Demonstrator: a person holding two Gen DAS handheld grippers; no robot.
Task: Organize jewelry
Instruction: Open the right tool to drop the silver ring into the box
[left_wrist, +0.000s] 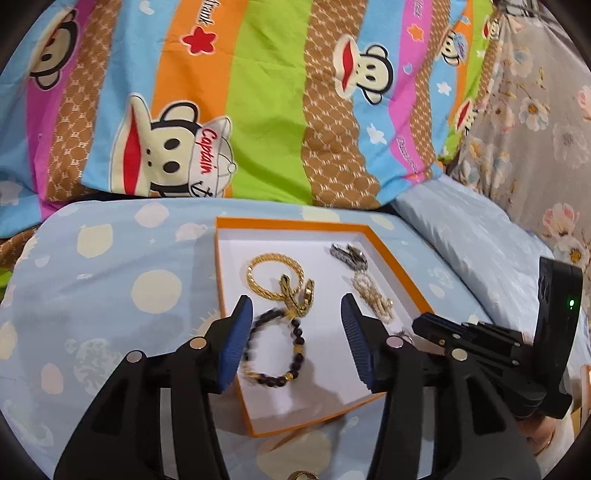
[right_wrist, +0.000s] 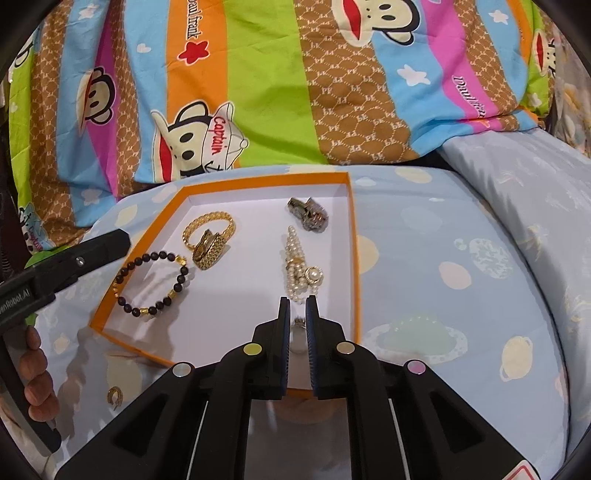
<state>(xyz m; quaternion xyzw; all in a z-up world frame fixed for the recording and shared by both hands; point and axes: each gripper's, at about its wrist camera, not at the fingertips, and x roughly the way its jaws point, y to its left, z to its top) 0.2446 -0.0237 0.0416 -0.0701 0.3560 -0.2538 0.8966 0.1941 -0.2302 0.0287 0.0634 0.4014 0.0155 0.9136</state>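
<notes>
Bedding with cartoon stripes backs an orange box (right_wrist: 354, 236) holding jewelry. Left gripper (left_wrist: 297, 325) hangs released over the dark bead bracelet (left_wrist: 275, 350). Right gripper (right_wrist: 297, 306), nearly clenched, straddles a small ring (right_wrist: 298, 334) below the pearls (right_wrist: 295, 258).

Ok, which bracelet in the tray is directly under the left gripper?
The dark beaded bracelet, lying between the left gripper fingers; the gold chain bracelet lies farther back.

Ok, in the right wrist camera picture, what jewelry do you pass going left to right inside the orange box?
Dark bead bracelet → gold chain bracelet → pearl strand → silver watch. The gold watch overlaps the chain bracelet, so it is left out.
</notes>
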